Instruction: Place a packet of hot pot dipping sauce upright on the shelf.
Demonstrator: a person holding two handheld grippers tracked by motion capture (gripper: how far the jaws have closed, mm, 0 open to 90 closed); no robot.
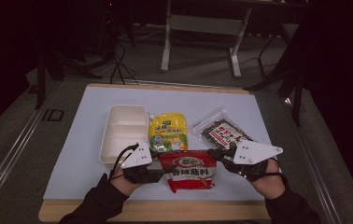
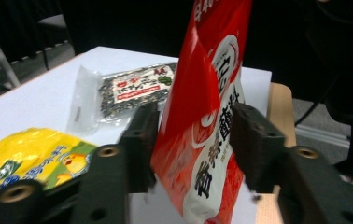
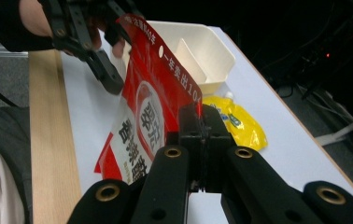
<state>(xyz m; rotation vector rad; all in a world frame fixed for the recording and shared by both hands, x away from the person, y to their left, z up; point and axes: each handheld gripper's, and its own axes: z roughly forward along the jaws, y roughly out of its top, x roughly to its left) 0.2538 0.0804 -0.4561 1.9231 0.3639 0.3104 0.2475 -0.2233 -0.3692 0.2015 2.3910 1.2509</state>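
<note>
A red snack packet (image 1: 191, 171) with white print stands upright over the table's near edge, held from both sides. In the left gripper view the packet (image 2: 202, 116) sits between the jaws of my left gripper (image 2: 194, 112), whose pads press on its two faces. My left gripper (image 1: 163, 170) is at the packet's left side in the high view. My right gripper (image 1: 216, 155) is at its upper right corner. In the right gripper view the right gripper (image 3: 201, 112) is shut, pinching the packet's edge (image 3: 165, 88), with the left gripper (image 3: 107, 77) at the far side.
A white compartment tray (image 1: 118, 112) sits left of centre on the white sheet (image 1: 81, 140). A yellow pouch (image 1: 167, 130) lies beside it, and a clear packet of dark flakes (image 1: 221, 130) lies to the right. A wooden strip (image 1: 165, 210) borders the near edge.
</note>
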